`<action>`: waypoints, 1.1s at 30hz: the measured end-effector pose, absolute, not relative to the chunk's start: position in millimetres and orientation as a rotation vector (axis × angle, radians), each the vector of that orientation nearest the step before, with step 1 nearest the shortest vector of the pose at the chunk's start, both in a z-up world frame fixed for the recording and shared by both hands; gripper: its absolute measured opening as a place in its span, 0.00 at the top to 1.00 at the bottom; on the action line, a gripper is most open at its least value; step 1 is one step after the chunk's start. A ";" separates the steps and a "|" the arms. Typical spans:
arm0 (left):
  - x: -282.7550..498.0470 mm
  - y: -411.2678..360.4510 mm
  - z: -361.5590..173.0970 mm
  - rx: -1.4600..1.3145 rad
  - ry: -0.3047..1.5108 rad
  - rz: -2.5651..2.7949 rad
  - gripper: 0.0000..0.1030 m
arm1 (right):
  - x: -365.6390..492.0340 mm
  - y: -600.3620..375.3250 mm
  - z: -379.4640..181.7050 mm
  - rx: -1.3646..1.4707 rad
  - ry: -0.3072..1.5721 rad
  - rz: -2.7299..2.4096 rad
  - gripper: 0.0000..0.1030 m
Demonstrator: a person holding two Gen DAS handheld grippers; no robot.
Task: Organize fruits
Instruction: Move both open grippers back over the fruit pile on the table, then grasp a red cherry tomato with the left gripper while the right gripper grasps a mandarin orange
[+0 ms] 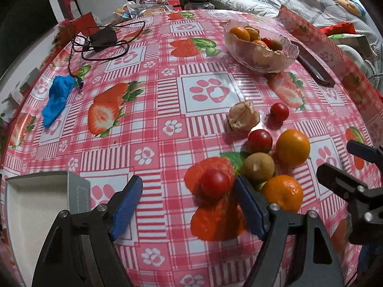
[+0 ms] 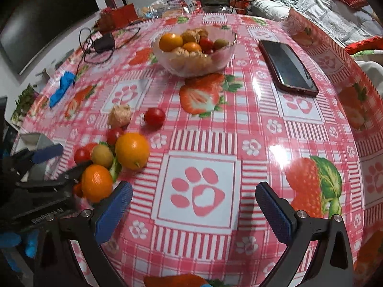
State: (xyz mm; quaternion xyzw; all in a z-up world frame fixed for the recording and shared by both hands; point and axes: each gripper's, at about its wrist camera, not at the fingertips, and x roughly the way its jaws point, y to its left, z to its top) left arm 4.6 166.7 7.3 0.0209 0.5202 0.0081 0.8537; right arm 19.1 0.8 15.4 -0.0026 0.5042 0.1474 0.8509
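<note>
On the checked surface [image 1: 167, 124], from nine o'clock: one blue cloth [image 1: 56, 98], one peeled mandarin [image 1: 243, 117], three cherry tomatoes [image 1: 215, 183], one kiwi [image 1: 259, 166], two oranges [image 1: 292, 147]. At one o'clock, one glass bowl [image 1: 284, 61] holding more fruit; beside it, one phone [image 2: 287, 67]. Left tool [image 1: 188, 205] and right tool [image 2: 194, 211] gape wide, empty.
</note>
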 end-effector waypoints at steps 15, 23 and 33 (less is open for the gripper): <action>2.7 149.0 11.1 0.043 1.050 -0.046 0.76 | 42.8 50.5 10.6 -0.004 1.071 0.429 0.59; -23.2 164.0 13.3 -0.044 1.056 -0.053 0.76 | 26.8 30.5 13.3 0.064 1.073 0.455 0.65; -90.6 175.7 22.5 -0.144 1.056 -0.084 0.76 | -23.7 -8.9 18.8 0.157 1.080 0.452 0.65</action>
